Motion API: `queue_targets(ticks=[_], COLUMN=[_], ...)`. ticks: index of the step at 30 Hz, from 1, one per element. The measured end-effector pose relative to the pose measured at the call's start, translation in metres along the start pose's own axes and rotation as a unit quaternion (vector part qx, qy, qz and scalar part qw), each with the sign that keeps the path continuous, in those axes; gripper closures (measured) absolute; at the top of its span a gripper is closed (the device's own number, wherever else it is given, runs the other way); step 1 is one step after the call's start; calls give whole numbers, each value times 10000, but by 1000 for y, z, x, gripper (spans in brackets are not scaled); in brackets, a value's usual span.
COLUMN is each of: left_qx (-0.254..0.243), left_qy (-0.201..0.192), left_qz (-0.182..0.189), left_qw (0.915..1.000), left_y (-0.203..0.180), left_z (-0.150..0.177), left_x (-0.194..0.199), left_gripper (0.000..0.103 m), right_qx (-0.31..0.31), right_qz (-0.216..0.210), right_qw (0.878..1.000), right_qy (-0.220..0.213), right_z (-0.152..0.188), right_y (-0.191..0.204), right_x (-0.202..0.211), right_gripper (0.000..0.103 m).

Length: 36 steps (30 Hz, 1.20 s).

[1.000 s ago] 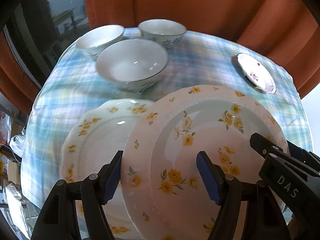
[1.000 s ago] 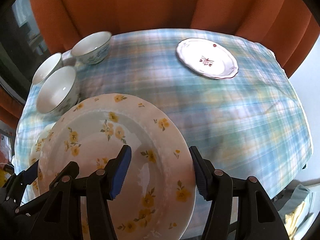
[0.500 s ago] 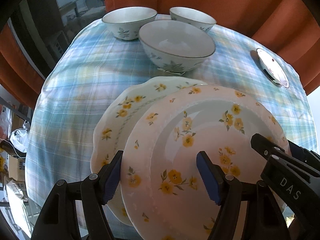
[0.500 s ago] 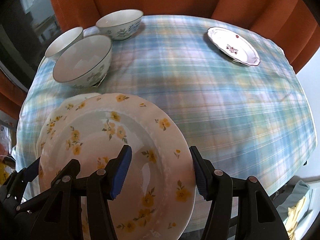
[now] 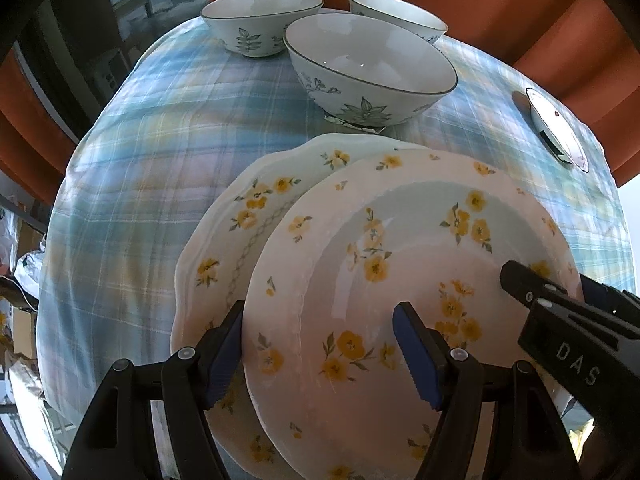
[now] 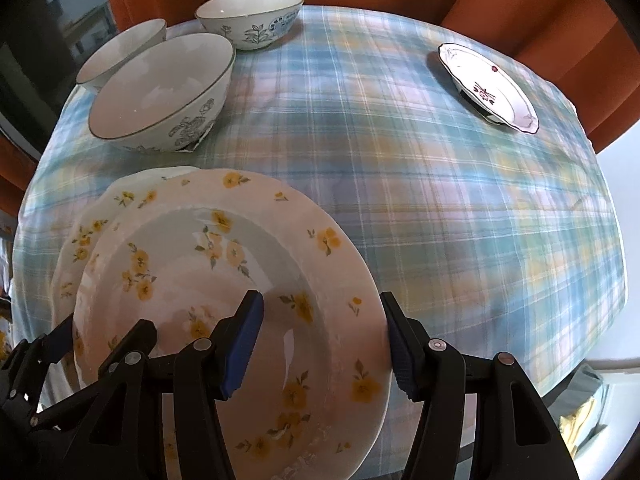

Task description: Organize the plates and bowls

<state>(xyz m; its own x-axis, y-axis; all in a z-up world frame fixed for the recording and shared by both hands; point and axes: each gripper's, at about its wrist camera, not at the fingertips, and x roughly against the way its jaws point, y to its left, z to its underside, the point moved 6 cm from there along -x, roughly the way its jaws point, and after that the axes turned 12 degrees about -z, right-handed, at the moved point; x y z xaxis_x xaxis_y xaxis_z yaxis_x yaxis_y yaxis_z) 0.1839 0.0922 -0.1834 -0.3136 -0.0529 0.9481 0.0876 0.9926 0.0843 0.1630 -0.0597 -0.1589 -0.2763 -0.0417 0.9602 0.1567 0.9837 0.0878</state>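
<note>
A deep plate with yellow flowers [image 5: 400,264] [image 6: 224,280] is held between both grippers, low over a second yellow-flowered plate [image 5: 256,216] [image 6: 120,196] that lies on the plaid tablecloth. My left gripper [image 5: 320,348] is shut on the held plate's left rim. My right gripper [image 6: 320,340] is shut on its right rim. Three white bowls with blue leaf prints stand behind: the nearest [image 5: 368,68] [image 6: 160,92], one far left [image 5: 260,20] [image 6: 120,52] and one far right [image 5: 396,16] [image 6: 248,16].
A small white plate with a dark red motif [image 6: 488,88] [image 5: 556,128] lies at the far right of the table [image 6: 400,168]. Orange curtains hang behind. The table's front and right edges are close.
Both grippers have carried the flowered plate forward and down over the second flowered plate. The bowls look nearer and the lower plate is now mostly covered.
</note>
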Motion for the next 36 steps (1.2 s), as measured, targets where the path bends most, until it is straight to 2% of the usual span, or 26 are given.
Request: queue_targets(ticks=[15,19,21,23,25,28,36], left_qx=[-43,-89,-139,-171,-221,-356,-399], left_qy=[-110,-26,0,20,22,-23,-238], left_qz=[-192,-196,-216,-278,-369,-534,-727], left_qw=[9997,9998,9997,9995,9991,9979,9963], left_y=[-10,-10,-11,-11,-11,-12,-5], left_z=[-5,-8,-8,-8,-7,-6,-5], left_x=[-4,-5,-5,-5,-5,-4,4], left_gripper=[21,20,19,19,19,13,13], right_qx=[46,94,159,143,63,-11,-83], right_qz=[-146,-172,-180,-179,-205,-386,-443], right_qw=[9999,9997,9995,9995,9995,9991,9989], right_qy=[-67,-148,-201,-232,-234,-181,-96], right_z=[-2,-1,-1,-1,0,2,5], right_y=[-2,-2,0,-2,-8,-11,-7], right_x=[-4,-1,3,7,8,7,2], right_gripper=[39,40,42,54,61,62,61])
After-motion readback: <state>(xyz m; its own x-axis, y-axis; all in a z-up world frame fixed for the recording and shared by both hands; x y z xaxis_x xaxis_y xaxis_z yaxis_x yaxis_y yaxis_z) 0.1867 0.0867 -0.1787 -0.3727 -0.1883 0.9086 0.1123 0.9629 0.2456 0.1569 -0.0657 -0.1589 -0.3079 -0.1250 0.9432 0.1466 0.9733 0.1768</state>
